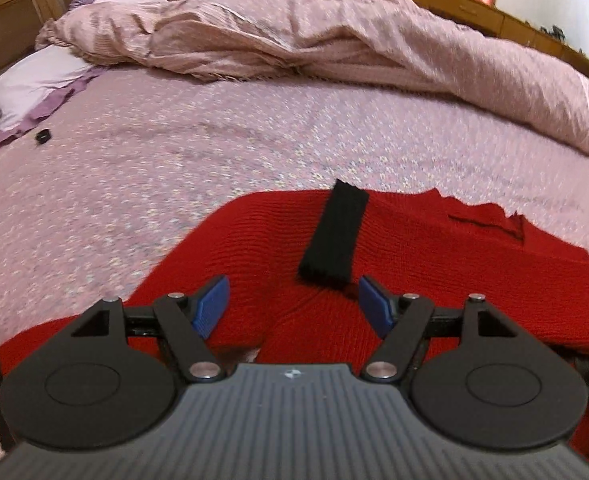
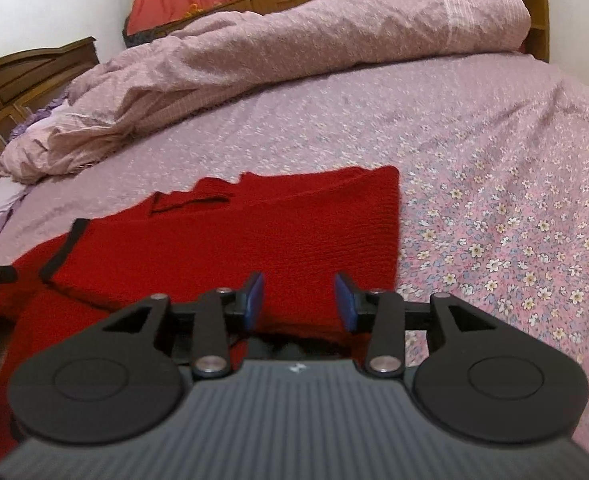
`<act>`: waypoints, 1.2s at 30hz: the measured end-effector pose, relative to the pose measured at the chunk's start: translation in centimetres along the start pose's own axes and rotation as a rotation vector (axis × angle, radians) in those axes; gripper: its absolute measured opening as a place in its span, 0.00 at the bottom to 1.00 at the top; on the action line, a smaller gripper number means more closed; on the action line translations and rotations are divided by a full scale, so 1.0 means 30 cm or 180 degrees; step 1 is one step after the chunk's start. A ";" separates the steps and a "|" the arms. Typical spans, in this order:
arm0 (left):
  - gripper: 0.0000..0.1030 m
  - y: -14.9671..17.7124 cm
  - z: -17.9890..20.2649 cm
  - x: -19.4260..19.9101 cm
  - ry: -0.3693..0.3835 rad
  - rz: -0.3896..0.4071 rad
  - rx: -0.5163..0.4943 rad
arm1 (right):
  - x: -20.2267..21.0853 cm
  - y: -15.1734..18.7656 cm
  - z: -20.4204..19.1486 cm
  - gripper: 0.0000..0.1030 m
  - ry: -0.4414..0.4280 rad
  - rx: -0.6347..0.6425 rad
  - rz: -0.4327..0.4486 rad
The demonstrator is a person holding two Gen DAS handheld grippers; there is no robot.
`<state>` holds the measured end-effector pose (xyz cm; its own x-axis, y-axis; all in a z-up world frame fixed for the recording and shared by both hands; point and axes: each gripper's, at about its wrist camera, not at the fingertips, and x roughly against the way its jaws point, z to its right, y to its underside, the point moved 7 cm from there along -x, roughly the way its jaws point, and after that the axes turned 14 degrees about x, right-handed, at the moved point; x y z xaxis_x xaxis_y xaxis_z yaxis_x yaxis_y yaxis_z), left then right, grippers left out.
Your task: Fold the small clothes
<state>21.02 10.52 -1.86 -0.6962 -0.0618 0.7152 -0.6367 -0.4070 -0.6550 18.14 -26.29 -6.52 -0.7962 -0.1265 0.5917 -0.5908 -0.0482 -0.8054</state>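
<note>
Left wrist view: your left gripper (image 1: 292,300) stood spread wide and empty over the red sweater (image 1: 414,264), black cuff (image 1: 334,236) at 12 o'clock. Right wrist view: your right gripper (image 2: 299,298), parted, held nothing; sweater (image 2: 254,240) lay flat on the floral bedsheet (image 2: 494,200), 11 o'clock.

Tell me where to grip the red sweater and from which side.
Grip the red sweater at its near hem corner on the right, coming in low from the near edge. It lies flat on the bed, and the open right gripper already straddles that edge, which looks easiest to pinch.
</note>
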 end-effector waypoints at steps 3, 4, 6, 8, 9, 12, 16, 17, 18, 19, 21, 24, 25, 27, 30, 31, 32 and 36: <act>0.74 -0.002 -0.033 0.058 -0.0055 0.0061 0.0070 | 0.042 -0.004 -0.026 0.41 -0.0045 0.0022 0.0048; 0.74 -0.001 -0.046 0.074 -0.0067 0.0070 0.0100 | 0.053 -0.004 -0.032 0.41 -0.0051 0.0021 0.0056; 0.74 0.004 -0.075 0.106 -0.0083 0.0081 0.0164 | 0.076 -0.001 -0.047 0.41 -0.0057 0.0033 0.0060; 0.74 0.012 -0.103 0.134 -0.0120 0.0096 0.0203 | 0.099 0.004 -0.062 0.42 -0.0071 0.0065 0.0069; 0.74 0.017 -0.115 0.144 -0.0143 0.0101 0.0218 | 0.107 0.006 -0.069 0.42 -0.0077 0.0080 0.0069; 0.74 0.038 -0.156 0.171 -0.0198 0.0091 0.0270 | 0.131 0.016 -0.083 0.42 -0.0097 0.0102 0.0070; 0.74 0.074 -0.208 0.196 -0.0284 0.0077 0.0329 | 0.156 0.035 -0.103 0.42 -0.0132 0.0119 0.0061; 0.74 0.084 -0.220 0.201 -0.0309 0.0070 0.0338 | 0.161 0.039 -0.107 0.42 -0.0139 0.0127 0.0058; 0.74 0.092 -0.231 0.202 -0.0333 0.0061 0.0345 | 0.167 0.045 -0.111 0.42 -0.0146 0.0132 0.0054; 0.74 0.100 -0.242 0.202 -0.0361 0.0051 0.0357 | 0.171 0.049 -0.114 0.42 -0.0152 0.0133 0.0051; 0.74 0.118 -0.262 0.201 -0.0409 0.0030 0.0373 | 0.178 0.059 -0.119 0.42 -0.0156 0.0139 0.0043; 0.74 0.139 -0.294 0.195 -0.0507 0.0035 0.0375 | 0.186 0.073 -0.122 0.42 -0.0156 0.0139 0.0021; 0.74 0.145 -0.304 0.191 -0.0556 0.0040 0.0367 | 0.187 0.078 -0.123 0.42 -0.0156 0.0138 0.0010; 0.75 0.155 -0.329 0.184 -0.0637 0.0059 0.0354 | 0.190 0.088 -0.126 0.42 -0.0150 0.0142 -0.0012; 0.75 0.167 -0.361 0.163 -0.0721 0.0043 0.0363 | 0.193 0.098 -0.127 0.42 -0.0142 0.0149 -0.0037; 0.75 0.169 -0.371 0.156 -0.0732 0.0034 0.0372 | 0.193 0.101 -0.127 0.42 -0.0140 0.0149 -0.0045; 0.75 0.173 -0.380 0.148 -0.0739 0.0023 0.0377 | 0.193 0.103 -0.128 0.42 -0.0138 0.0146 -0.0053; 0.75 0.183 -0.399 0.119 -0.0768 0.0018 0.0356 | 0.189 0.113 -0.131 0.42 -0.0141 0.0139 -0.0086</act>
<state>11.07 18.96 -5.82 -0.5918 -0.2745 0.7579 -0.5832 -0.5033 -0.6377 11.11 -23.27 -5.75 -0.7729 -0.1683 0.6119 -0.6051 -0.0953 -0.7905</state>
